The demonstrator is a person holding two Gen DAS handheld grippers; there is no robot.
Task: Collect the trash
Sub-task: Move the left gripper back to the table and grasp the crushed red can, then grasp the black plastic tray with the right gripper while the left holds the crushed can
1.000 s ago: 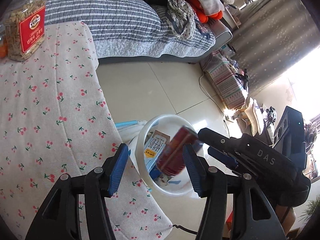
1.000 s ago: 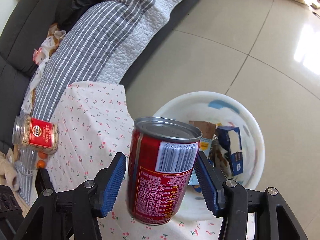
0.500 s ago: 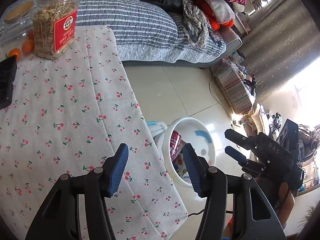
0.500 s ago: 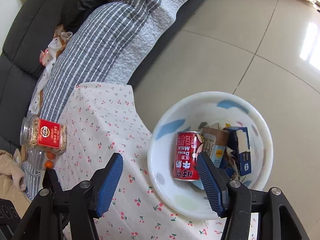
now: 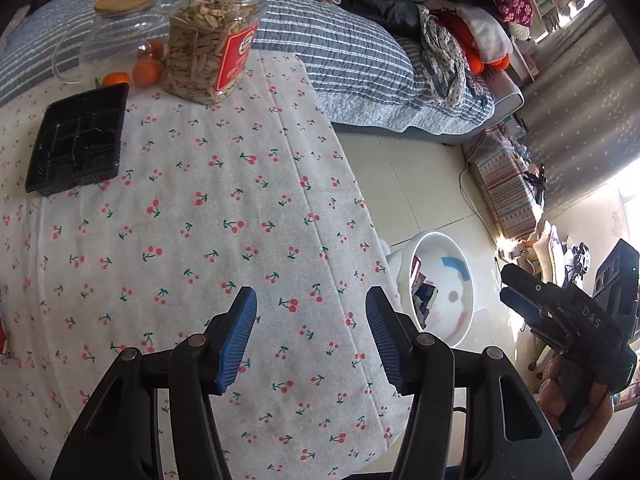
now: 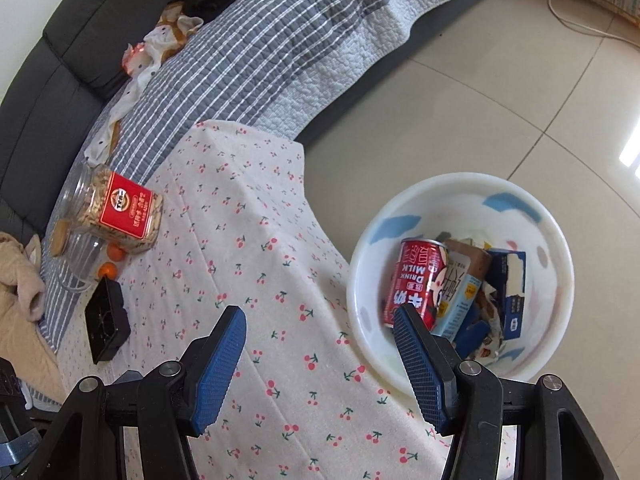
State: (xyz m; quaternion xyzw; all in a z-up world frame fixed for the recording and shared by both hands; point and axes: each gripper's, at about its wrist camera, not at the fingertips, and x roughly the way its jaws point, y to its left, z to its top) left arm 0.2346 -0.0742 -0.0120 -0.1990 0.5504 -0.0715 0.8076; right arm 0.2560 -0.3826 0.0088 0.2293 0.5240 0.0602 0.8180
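A white bin stands on the floor beside the table and holds a red milk can, a blue carton and other packaging. The bin also shows in the left wrist view. A black plastic tray lies on the cherry-print tablecloth; it also shows in the right wrist view. My left gripper is open and empty above the cloth. My right gripper is open and empty above the table edge, left of the bin; it also shows in the left wrist view.
A nut jar with a red label, a glass jug and small oranges stand at the table's far end. A sofa with a striped quilt and piled clothes lies beyond. Tiled floor surrounds the bin.
The red can left my right gripper and dropped into the bin. My left gripper swung back over the table, bringing the black tray and jars into view.
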